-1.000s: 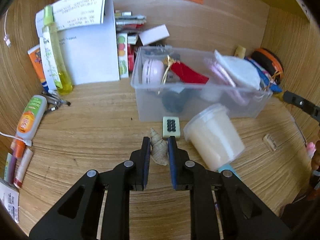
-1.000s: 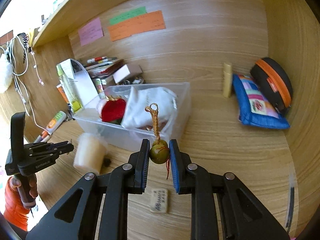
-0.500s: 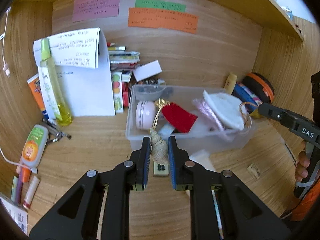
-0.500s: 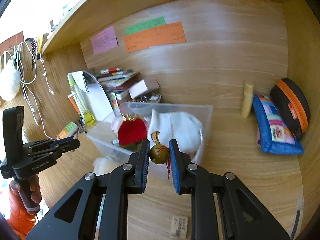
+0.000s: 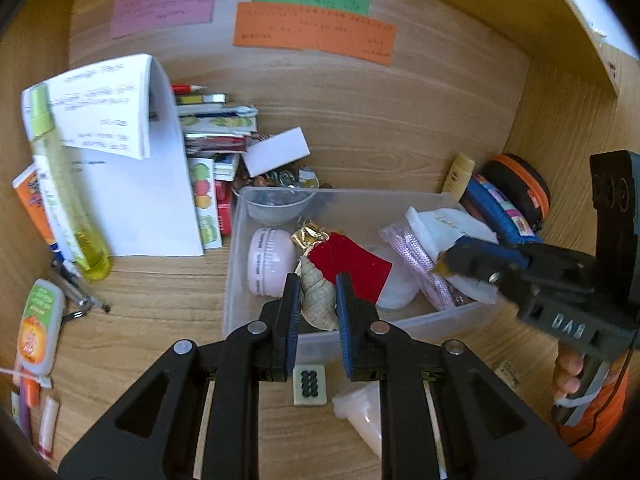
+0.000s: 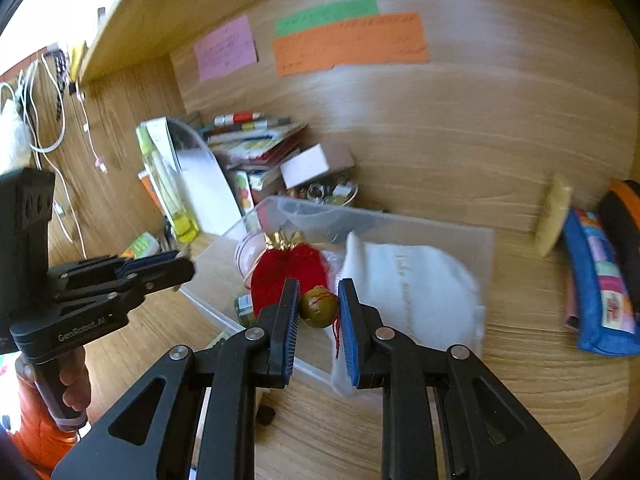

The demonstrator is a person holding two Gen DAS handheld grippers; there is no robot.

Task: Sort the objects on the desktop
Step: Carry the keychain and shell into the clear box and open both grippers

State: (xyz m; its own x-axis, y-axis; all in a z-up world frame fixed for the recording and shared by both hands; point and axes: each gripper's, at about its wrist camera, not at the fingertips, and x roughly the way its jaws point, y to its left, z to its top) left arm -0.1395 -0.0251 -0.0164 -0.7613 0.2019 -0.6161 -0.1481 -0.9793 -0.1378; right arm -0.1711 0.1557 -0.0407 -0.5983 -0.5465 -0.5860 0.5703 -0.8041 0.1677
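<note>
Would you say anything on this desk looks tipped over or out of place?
Yes. A white tub lies on its side on the desk, in front of the clear bin, beside a loose tile. Each gripper holds one item over the bin.

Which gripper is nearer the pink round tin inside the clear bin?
Left. The left gripper holds its seashell right beside the pink tin; the right gripper is across the bin.
</note>
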